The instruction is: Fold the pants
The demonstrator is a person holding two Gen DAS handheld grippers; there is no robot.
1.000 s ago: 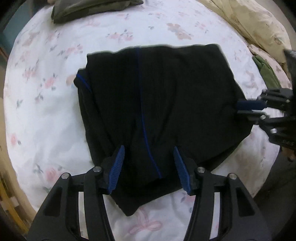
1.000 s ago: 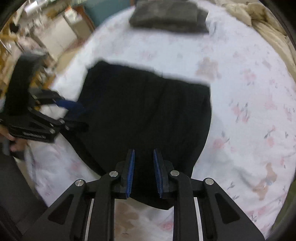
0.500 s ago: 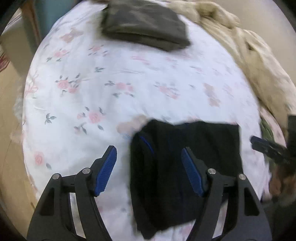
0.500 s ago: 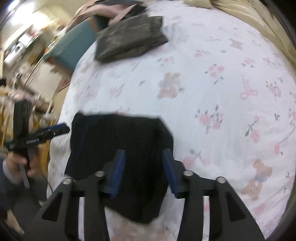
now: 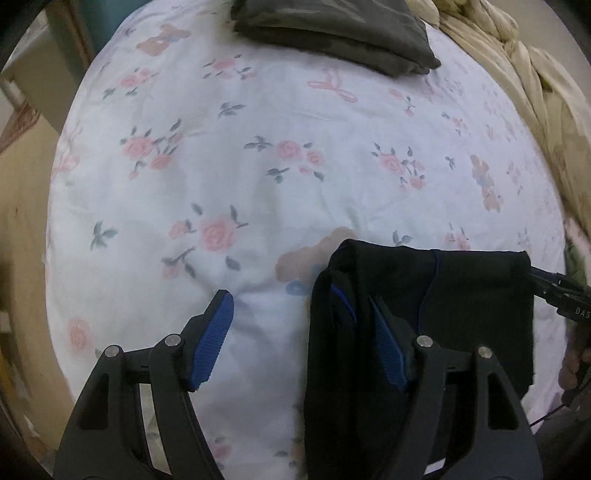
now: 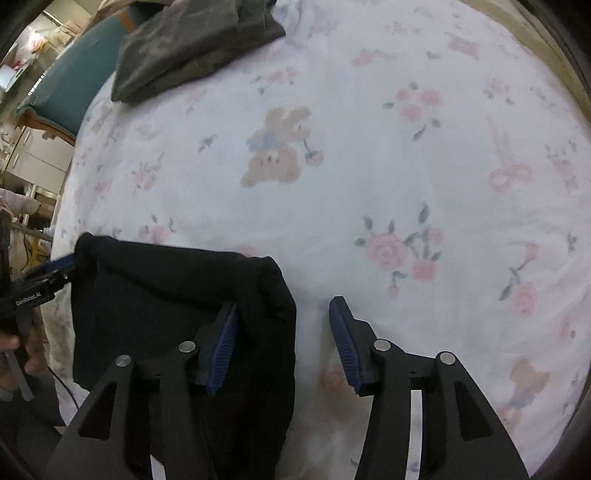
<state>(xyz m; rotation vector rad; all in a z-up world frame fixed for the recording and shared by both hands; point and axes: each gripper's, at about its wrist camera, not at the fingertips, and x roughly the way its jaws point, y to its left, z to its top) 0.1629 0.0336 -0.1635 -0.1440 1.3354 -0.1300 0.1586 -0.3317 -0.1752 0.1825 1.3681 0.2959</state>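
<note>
The black pants with a thin blue stripe [image 5: 461,295] lie folded into a compact rectangle near the front edge of the bed; they also show in the right wrist view [image 6: 155,288]. My left gripper [image 5: 299,343] is open and straddles the pants' left edge, its right finger over the cloth. My right gripper [image 6: 284,343] is open and straddles the pants' right edge, its left finger over the cloth. Each gripper shows in the other's view at the far side of the pants. Neither holds cloth.
The white floral bed sheet [image 5: 295,166] spreads beyond the pants. A folded dark grey garment [image 5: 332,29] lies at the far end, also in the right wrist view [image 6: 192,44]. A beige quilt [image 5: 535,103] runs along the right. A teal cabinet [image 6: 74,92] stands by the bed.
Both grippers have pulled back and tilted up from the pants. The right gripper has opened wide. The pants now sit low in both views.
</note>
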